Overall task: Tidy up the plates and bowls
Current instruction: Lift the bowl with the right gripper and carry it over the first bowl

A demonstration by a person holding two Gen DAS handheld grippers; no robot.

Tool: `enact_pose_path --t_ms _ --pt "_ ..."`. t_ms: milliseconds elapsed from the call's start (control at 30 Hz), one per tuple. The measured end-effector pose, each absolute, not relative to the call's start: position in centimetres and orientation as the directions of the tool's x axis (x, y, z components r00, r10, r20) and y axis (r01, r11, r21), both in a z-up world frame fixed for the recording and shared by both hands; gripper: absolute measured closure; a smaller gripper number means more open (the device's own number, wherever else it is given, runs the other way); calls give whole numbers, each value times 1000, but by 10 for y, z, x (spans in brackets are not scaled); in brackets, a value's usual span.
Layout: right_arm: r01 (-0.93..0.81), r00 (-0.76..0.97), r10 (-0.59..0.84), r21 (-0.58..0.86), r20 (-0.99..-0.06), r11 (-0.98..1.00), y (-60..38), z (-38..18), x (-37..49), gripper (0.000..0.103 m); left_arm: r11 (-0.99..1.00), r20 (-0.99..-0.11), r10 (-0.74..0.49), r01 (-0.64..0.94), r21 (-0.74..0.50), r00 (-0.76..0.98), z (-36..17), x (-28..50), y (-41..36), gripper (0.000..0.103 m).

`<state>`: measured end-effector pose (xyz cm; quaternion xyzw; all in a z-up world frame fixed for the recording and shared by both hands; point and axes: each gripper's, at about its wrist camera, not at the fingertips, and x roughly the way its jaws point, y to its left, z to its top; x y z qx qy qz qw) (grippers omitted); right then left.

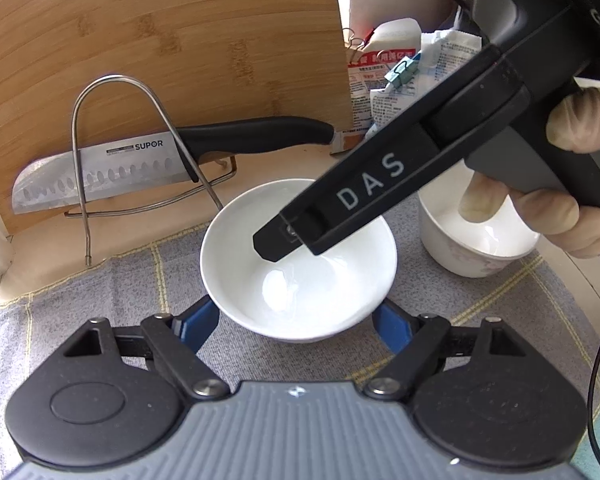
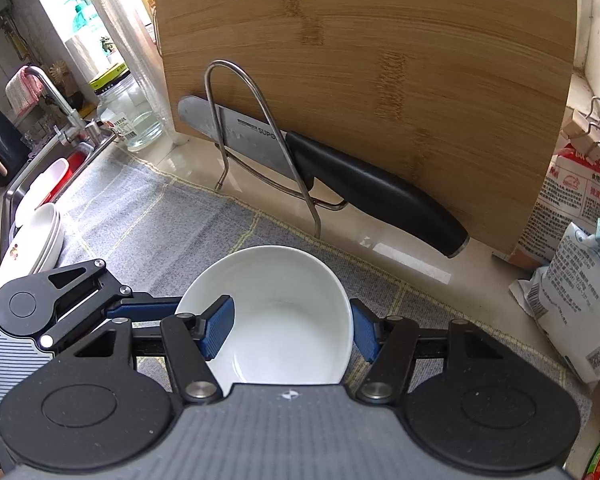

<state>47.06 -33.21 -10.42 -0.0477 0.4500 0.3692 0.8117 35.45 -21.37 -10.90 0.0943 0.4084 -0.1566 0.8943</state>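
A white bowl (image 1: 300, 260) sits on the grey checked cloth (image 1: 100, 300). My left gripper (image 1: 298, 322) is open, its blue pads (image 1: 198, 322) on either side of the bowl's near wall; contact cannot be told. My right gripper (image 2: 292, 328) is open above the same bowl (image 2: 276, 320), one pad (image 2: 220, 326) inside the rim, the other outside at the right. The right gripper's body (image 1: 380, 184) crosses over the bowl in the left wrist view. A second white bowl (image 1: 476, 236) with a faint flower print stands to the right. Stacked white dishes (image 2: 36, 240) lie far left by the sink.
A bamboo cutting board (image 2: 380, 80) leans at the back with a knife (image 2: 340, 184) in a wire stand (image 2: 260, 140). Food bags (image 2: 572, 280) stand at the right. A sink (image 2: 52, 176), tap and glass jar (image 2: 132, 116) are at the left.
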Motion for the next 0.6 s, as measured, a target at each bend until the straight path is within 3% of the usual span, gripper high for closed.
enact_pose_path --t_ms 600 --pt "-746 298 634 240 -714 621 -317 -65 404 35 968 -736 -121 243 61 666 -69 284 -202 20"
